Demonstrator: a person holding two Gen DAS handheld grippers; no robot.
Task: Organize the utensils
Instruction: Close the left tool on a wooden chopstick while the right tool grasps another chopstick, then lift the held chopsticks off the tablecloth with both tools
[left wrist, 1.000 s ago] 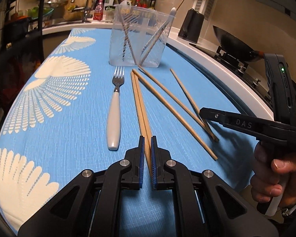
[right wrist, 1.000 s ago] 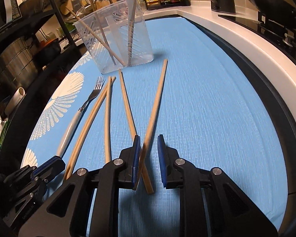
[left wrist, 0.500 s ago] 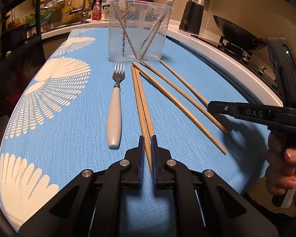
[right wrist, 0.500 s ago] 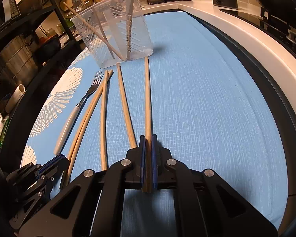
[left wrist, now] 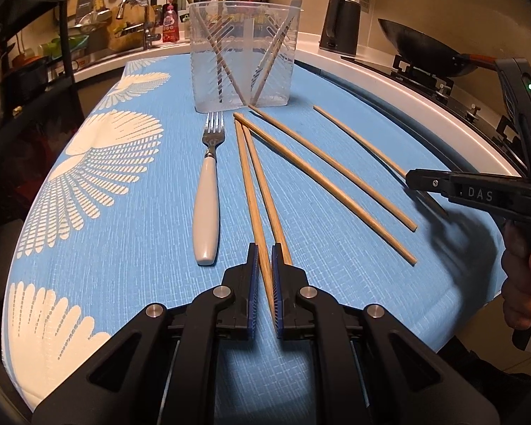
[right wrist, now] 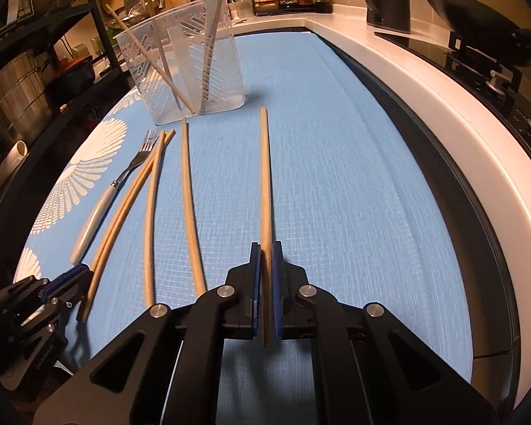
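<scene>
Left wrist view: the left gripper (left wrist: 264,265) is staying clamped on one wooden chopstick (left wrist: 256,205) lying beside the fork (left wrist: 207,191) on the blue mat (left wrist: 131,233).

Right wrist view: the right gripper (right wrist: 264,265), apart a second ago, is now clamping the rightmost chopstick (right wrist: 264,177), now pointing straight ahead. Both pale, slender sticks are secured for transfer to the clear holder (right wrist: 180,71).

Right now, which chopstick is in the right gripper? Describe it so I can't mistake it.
Start at the clear utensil holder on the blue mat. Five chopsticks fan out in front of it; the held chopstick is farthest from the fork, lying alone, its near end clamped in the right gripper.
</scene>
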